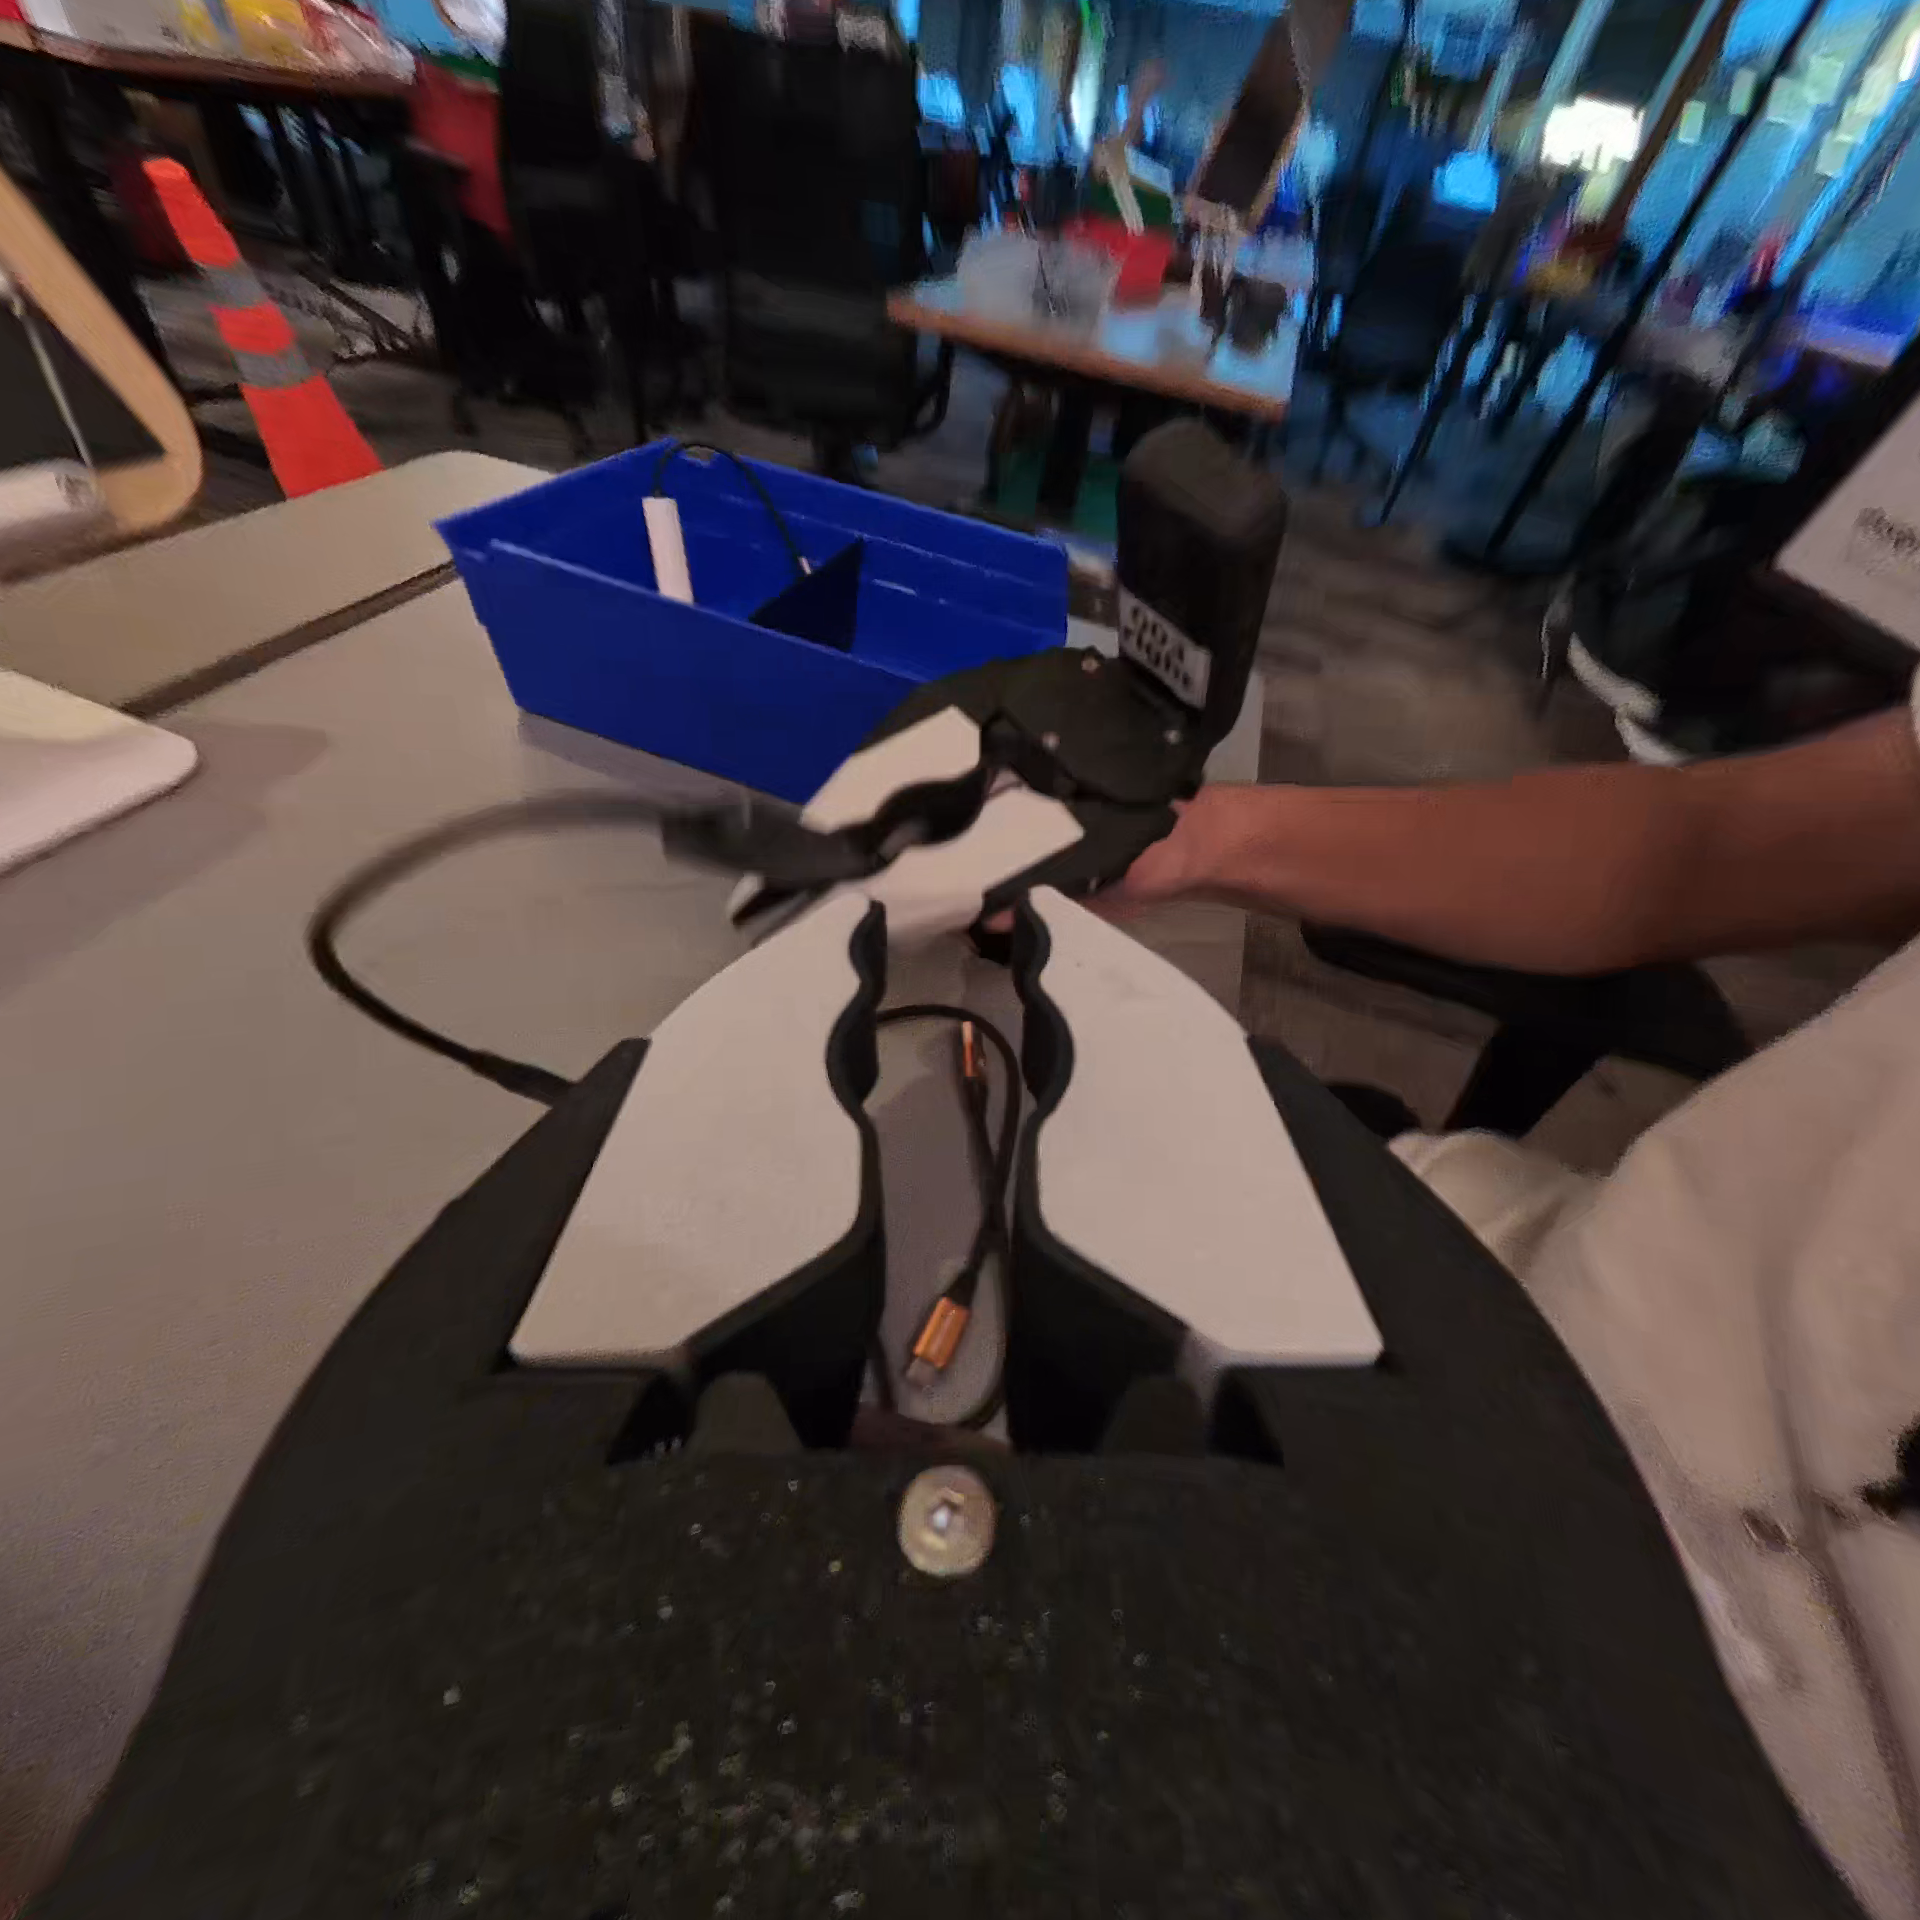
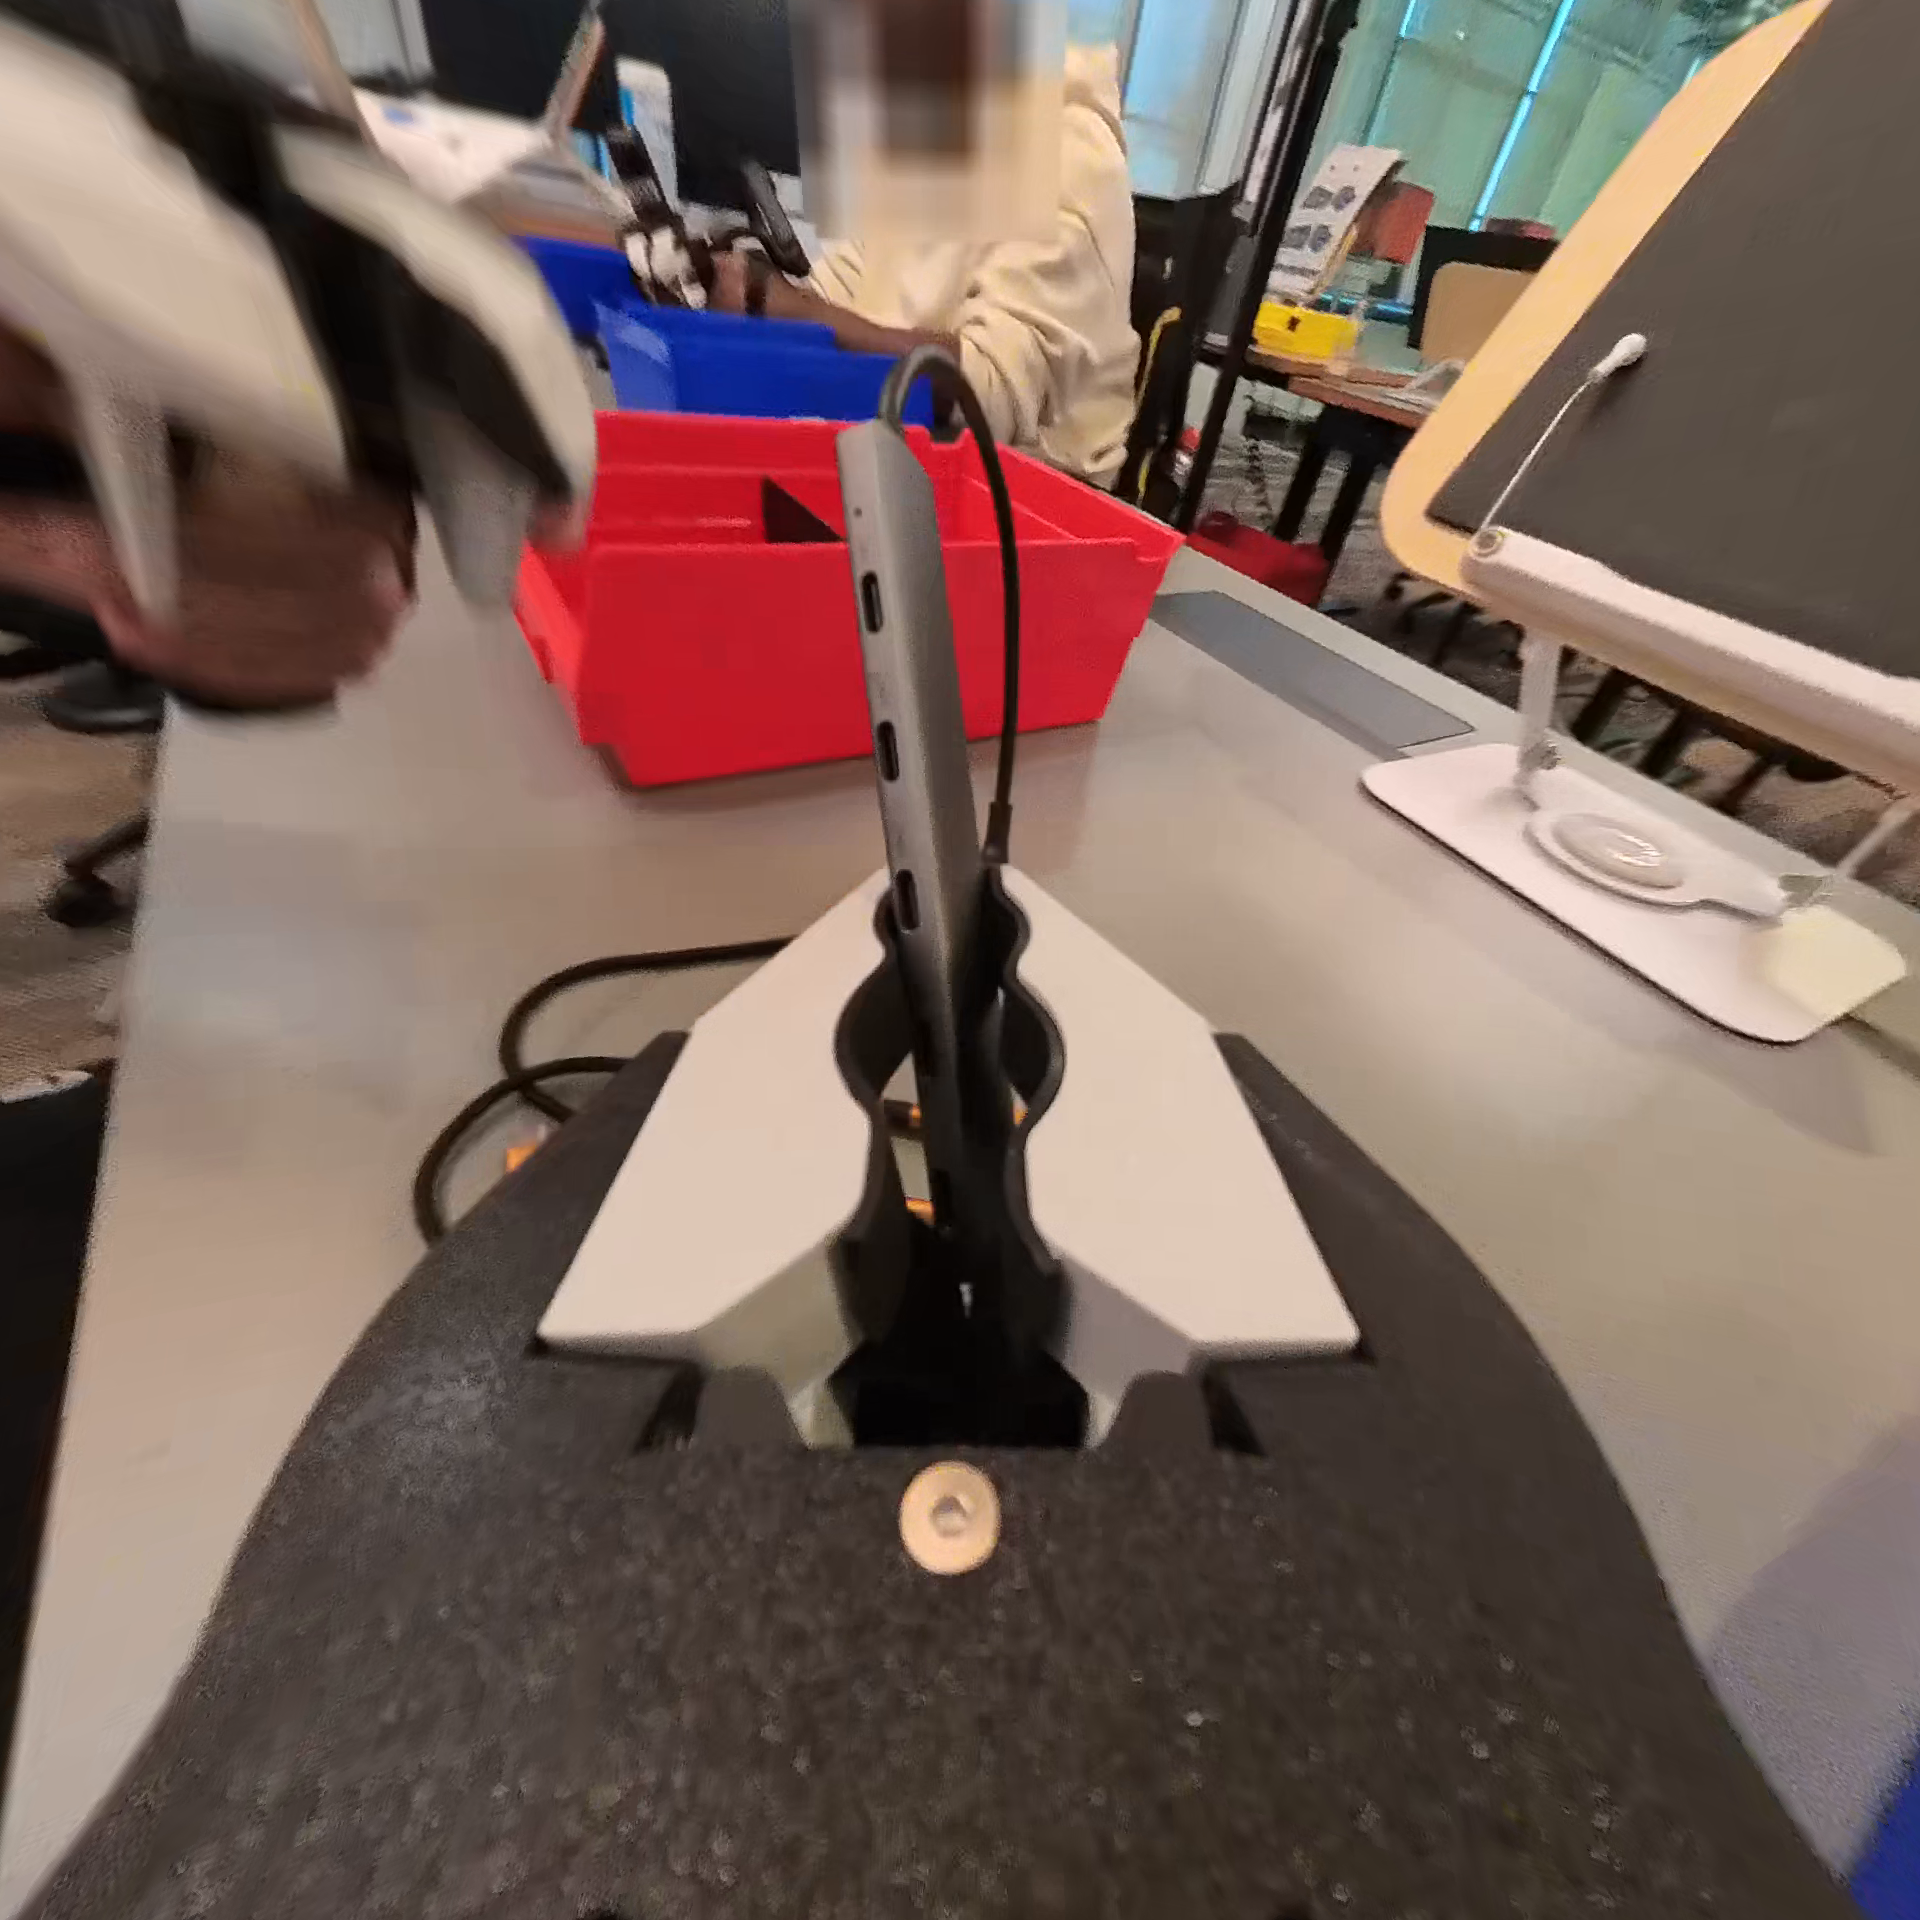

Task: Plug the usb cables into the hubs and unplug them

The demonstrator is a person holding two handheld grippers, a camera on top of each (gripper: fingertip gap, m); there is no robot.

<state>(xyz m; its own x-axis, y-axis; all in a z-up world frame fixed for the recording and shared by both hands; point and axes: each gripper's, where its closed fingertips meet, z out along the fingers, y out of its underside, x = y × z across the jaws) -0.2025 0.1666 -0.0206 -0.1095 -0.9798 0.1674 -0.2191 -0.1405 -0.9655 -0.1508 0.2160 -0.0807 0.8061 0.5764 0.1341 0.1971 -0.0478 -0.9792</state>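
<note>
The right claw is clamped on a slim grey hub, a flat adapter with a row of ports down its edge, holding it nearly upright above the grey worktop with its short black lead looping from the top end down its right side. Beyond it a red bin sits on the worktop, with a blue bin further back (someone in a cream top is seated behind those). A white stand rests to the right. The left claw hangs with a narrow gap between its fingers and grips nothing; below that gap lies a thin black cable with an orange plug. Just ahead of its tips the right claw appears with the hub, blurred, and a thick black cable curves across the worktop to the left. Further off stands a blue bin with a white stick-shaped item inside, and an orange cone on the floor
</note>
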